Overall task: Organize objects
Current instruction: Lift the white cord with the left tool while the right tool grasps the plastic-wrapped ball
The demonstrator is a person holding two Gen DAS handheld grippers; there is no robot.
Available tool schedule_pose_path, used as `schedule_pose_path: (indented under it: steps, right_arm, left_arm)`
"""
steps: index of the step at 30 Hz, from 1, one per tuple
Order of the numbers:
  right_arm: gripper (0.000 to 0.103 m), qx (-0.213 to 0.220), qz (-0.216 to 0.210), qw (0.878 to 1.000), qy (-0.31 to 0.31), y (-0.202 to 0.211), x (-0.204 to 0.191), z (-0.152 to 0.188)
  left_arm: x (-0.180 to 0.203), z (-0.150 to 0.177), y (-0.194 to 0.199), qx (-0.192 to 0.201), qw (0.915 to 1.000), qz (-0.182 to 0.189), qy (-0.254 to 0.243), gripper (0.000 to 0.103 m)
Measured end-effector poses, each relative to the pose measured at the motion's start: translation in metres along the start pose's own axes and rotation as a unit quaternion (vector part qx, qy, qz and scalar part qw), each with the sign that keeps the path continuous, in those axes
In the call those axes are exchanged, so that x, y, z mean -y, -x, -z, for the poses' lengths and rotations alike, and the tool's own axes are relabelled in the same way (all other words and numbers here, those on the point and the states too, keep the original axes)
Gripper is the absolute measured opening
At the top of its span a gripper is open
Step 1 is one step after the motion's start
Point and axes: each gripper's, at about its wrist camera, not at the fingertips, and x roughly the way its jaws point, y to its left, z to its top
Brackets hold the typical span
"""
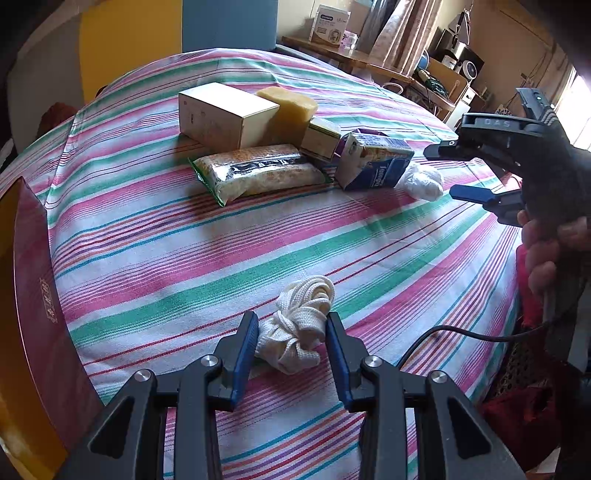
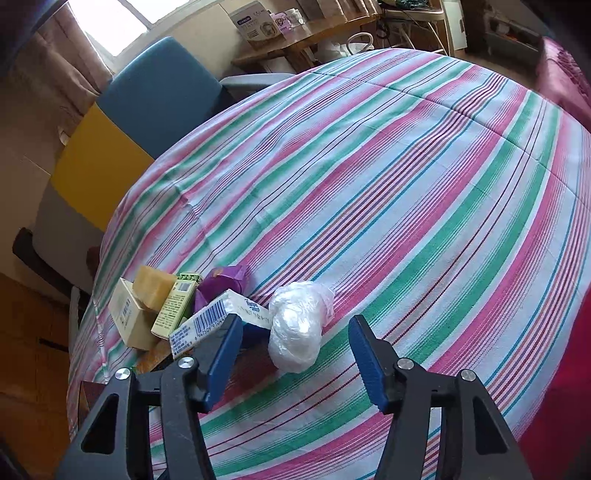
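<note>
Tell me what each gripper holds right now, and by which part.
Left gripper holds the white rope bundle by its knotted lower end. Right gripper holds nothing; its jaws straddle the plastic-wrapped ball without touching.

We see soft daylight from a blown-out window [image 2: 107,22] brightening the striped tablecloth [image 2: 388,206], faint shadows beneath the grouped boxes [image 1: 225,114], dark vignetted corners, and strong fisheye bending with slight blur toward the edges.

"D.A.S" on right gripper [image 1: 439,171]
</note>
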Motion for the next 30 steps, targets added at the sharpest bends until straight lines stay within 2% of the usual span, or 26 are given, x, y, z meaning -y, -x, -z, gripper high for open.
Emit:
schedule_pose_path:
  steps: [4,8,15,21,26,30]
  right_arm:
    - [0.058,-0.015,0.027,0.999,0.025,-0.015,-0.008,-0.001]
    - [0.03,-0.023,0.057,0.997,0.048,-0.025,-0.011,-0.002]
    - [0.028,-0.021,0.073,0.994,0.079,-0.023,-0.015,0.003]
    - [0.028,0.003,0.077,0.994,0.08,-0.011,-0.012,0.001]
    - [0.028,0.011,0.073,0.992,0.1,-0.007,-0.027,0.001]
    - [0.028,0.019,0.068,0.993,0.098,-0.003,-0.028,0.003]
  left_arm:
    - [-0.001,0.002,0.003,0.003,1.0,0.004,0.004,0.037]
    - [-0.003,0.004,0.006,0.002,0.9998,0.014,0.013,0.036]
    - [-0.004,0.016,0.042,0.015,0.9986,0.047,0.019,0.033]
    - [-0.034,0.016,0.111,0.07,0.9948,0.056,0.047,0.032]
    - [-0.11,0.016,0.163,0.102,0.9894,0.011,0.103,0.03]
    - [-0.178,0.021,0.169,0.096,0.9814,-0.053,0.158,0.028]
